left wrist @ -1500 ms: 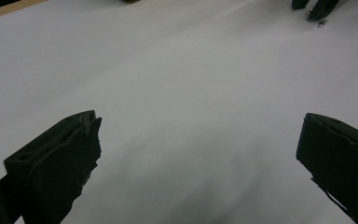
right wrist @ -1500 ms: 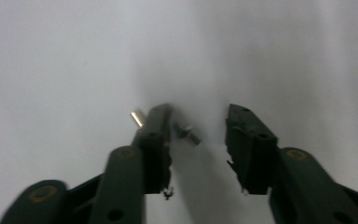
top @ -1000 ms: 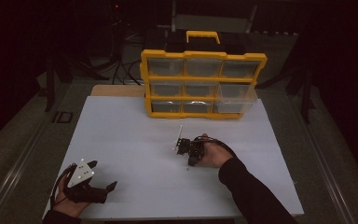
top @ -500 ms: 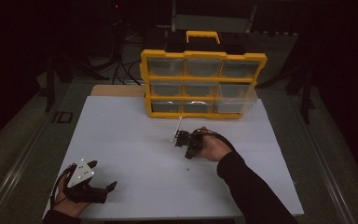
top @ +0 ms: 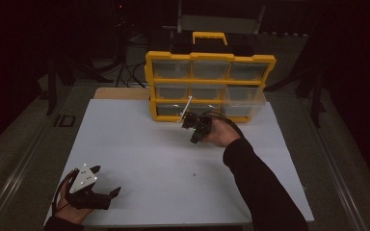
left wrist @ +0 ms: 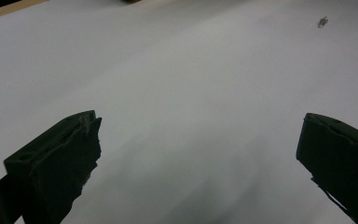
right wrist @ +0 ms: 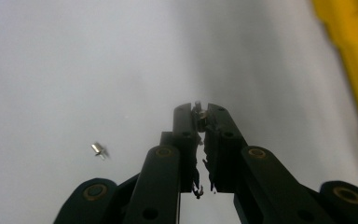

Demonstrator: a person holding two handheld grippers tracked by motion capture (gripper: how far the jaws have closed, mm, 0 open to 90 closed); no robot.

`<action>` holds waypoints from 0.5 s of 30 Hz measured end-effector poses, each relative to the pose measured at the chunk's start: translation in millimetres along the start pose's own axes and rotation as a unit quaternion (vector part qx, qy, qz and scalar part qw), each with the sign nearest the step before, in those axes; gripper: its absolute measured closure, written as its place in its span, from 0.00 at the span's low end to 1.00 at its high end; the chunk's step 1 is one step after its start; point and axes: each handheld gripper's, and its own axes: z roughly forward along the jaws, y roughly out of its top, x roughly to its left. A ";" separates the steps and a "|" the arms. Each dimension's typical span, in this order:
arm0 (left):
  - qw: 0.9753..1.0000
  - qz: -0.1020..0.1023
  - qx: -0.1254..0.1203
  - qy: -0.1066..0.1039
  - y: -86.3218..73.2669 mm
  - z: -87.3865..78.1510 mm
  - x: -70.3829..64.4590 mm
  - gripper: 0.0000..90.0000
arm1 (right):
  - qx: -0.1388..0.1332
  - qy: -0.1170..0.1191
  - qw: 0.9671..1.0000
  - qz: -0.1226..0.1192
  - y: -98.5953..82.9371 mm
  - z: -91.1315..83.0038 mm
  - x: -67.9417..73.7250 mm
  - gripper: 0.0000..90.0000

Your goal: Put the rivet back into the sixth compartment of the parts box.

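Note:
My right gripper [top: 194, 129] hovers just in front of the yellow organizer box [top: 209, 60], near its bottom row of clear drawers. In the right gripper view its jaws [right wrist: 200, 111] are shut on a tiny metal part [right wrist: 201, 115], pinched at the very tips. A second small metal part [right wrist: 100, 150] lies loose on the white table [top: 139, 144]; it appears as a speck [top: 193, 174] in the high view and far off [left wrist: 323, 21] in the left gripper view. My left gripper [top: 107, 195] rests open near the front left corner, jaws [left wrist: 198, 119] wide apart over bare table.
The organizer stands upright at the table's far edge, with a black top and yellow handle [top: 209, 36]. Its lower right drawer [top: 243, 102] juts out a little. A thin white rod [top: 187, 107] rises from the right gripper. Dark floor and stands surround the table.
My right gripper has moved away from me toward the organizer's bottom drawers, still pinching the small part. The left gripper has stayed put.

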 end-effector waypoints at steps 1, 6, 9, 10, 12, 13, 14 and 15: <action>1.000 0.000 0.000 0.000 0.0 0.0 -0.1 0.00 | 0.001 -0.002 1.000 0.003 0.6 -2.3 -1.4 0.92; 1.000 -0.001 -0.001 0.000 -0.1 0.0 0.2 0.00 | -0.014 -0.016 1.000 0.021 4.4 -26.7 -20.0 0.92; 1.000 -0.001 -0.001 0.000 0.0 0.1 0.0 0.00 | -0.025 -0.023 0.999 0.036 5.4 -42.8 -32.5 0.92; 1.000 -0.001 -0.001 0.000 0.0 0.1 0.1 0.00 | -0.028 -0.025 0.999 0.037 5.6 -46.1 -35.3 0.92; 1.000 -0.001 -0.002 -0.001 0.0 0.2 0.3 0.00 | -0.032 -0.032 0.998 0.044 6.4 -55.9 -42.8 0.92; 1.000 -0.001 -0.002 -0.001 -0.1 0.3 0.3 0.00 | -0.037 -0.032 0.998 0.049 6.7 -58.9 -45.1 0.92; 1.000 -0.001 -0.001 -0.001 -0.1 0.4 0.3 0.00 | -0.040 -0.034 0.997 0.054 7.0 -62.7 -48.5 0.92; 1.000 0.000 -0.001 -0.001 -0.1 0.7 0.2 0.00 | -0.044 -0.037 0.997 0.057 7.7 -66.2 -52.0 0.92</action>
